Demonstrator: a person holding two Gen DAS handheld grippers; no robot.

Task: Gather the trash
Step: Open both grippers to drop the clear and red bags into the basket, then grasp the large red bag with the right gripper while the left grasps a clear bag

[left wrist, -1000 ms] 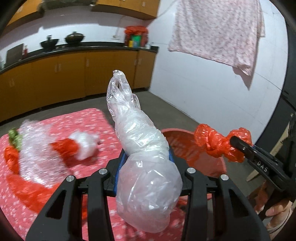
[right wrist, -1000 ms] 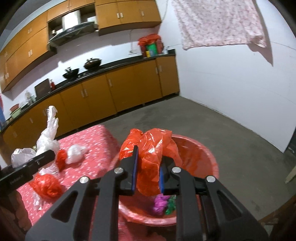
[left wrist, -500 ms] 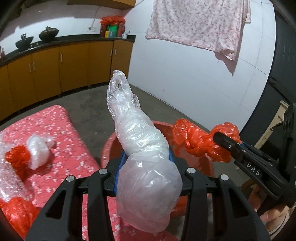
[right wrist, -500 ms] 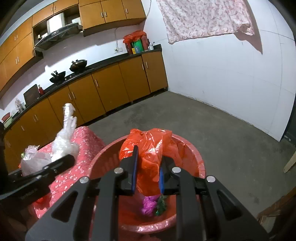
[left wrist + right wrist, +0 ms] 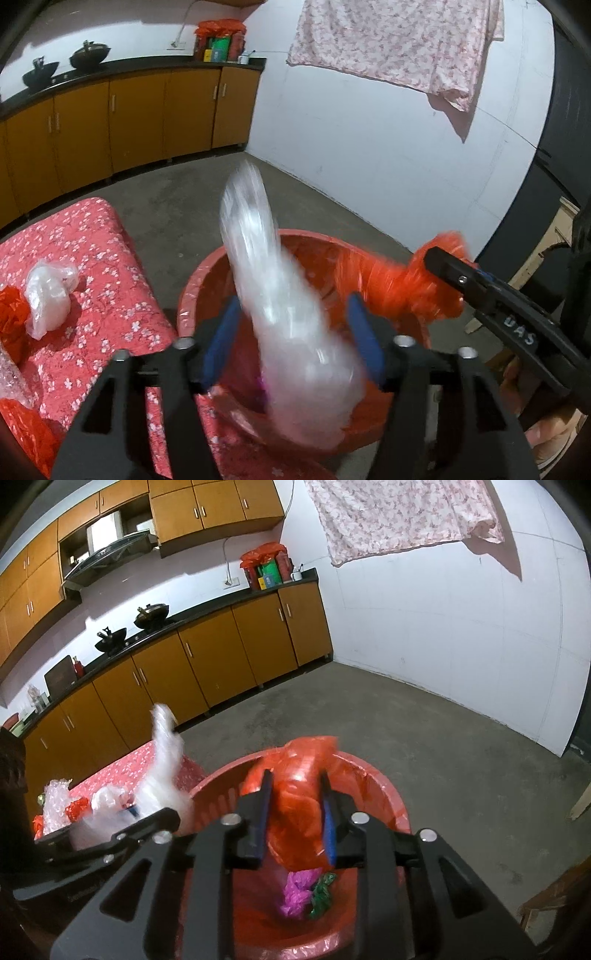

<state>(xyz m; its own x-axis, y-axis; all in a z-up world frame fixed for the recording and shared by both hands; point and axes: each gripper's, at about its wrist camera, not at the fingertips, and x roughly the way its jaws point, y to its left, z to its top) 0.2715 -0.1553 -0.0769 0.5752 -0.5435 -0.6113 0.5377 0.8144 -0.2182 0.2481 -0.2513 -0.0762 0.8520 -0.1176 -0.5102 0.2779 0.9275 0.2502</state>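
Note:
A red plastic basin (image 5: 317, 247) (image 5: 380, 790) stands on the floor beside the table. My left gripper (image 5: 291, 325) is open above it, and a clear plastic bag (image 5: 280, 317) is blurred between the spread fingers, falling free. My right gripper (image 5: 295, 812) is open over the basin too, and a red plastic bag (image 5: 299, 794) (image 5: 391, 284) is blurred between its fingers. Purple and green scraps (image 5: 306, 890) lie in the basin's bottom.
The table with the red flowered cloth (image 5: 92, 266) still holds a small clear bag (image 5: 48, 295), red bags (image 5: 11, 317) and bubble wrap (image 5: 55, 805). Orange kitchen cabinets (image 5: 221, 657) line the far wall. Bare concrete floor (image 5: 443, 738) lies beyond the basin.
Both grippers moved over the basin and opened. The clear bag and the red bag, gripped tight before, are now loose and blurred, dropping toward the basin.

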